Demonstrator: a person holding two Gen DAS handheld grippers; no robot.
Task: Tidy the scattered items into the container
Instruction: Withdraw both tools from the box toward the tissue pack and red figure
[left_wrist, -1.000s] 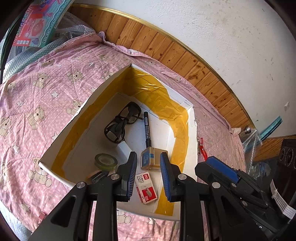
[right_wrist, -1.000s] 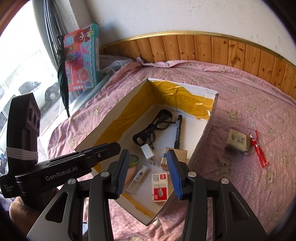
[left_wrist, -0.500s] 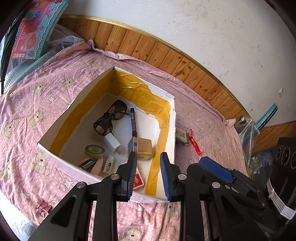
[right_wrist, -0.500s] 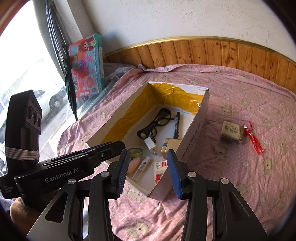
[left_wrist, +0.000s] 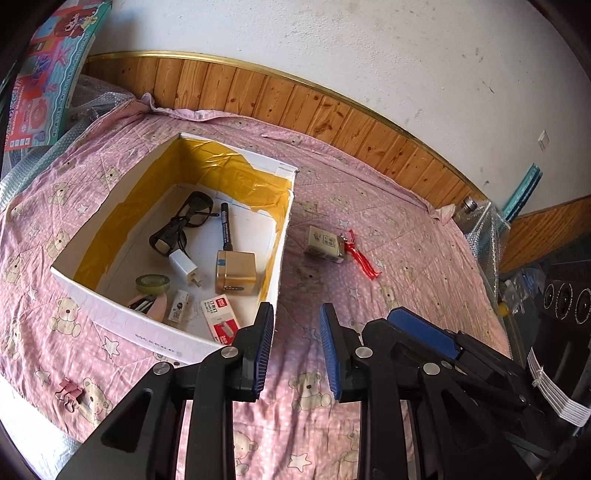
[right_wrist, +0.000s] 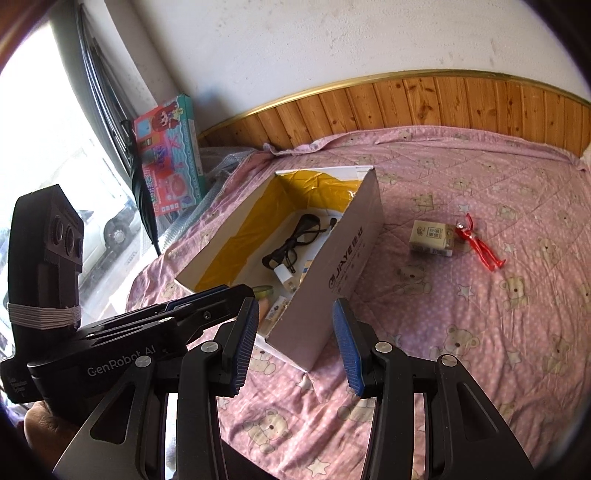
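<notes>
both tools, left tool (left_wrist: 297, 345) and right tool (right_wrist: 293, 345), spread and empty above the bed. box (left_wrist: 110, 314) mostly filled. small carton (right_wrist: 431, 236) and red figure (right_wrist: 480, 245) lie at 2 o'clock of the box; we judge these next, right tool reaching.

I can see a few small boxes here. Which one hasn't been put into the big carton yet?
The pale box lying on the pink quilt beside the red trinket. The gold box and staples box already lie inside the carton.
</notes>
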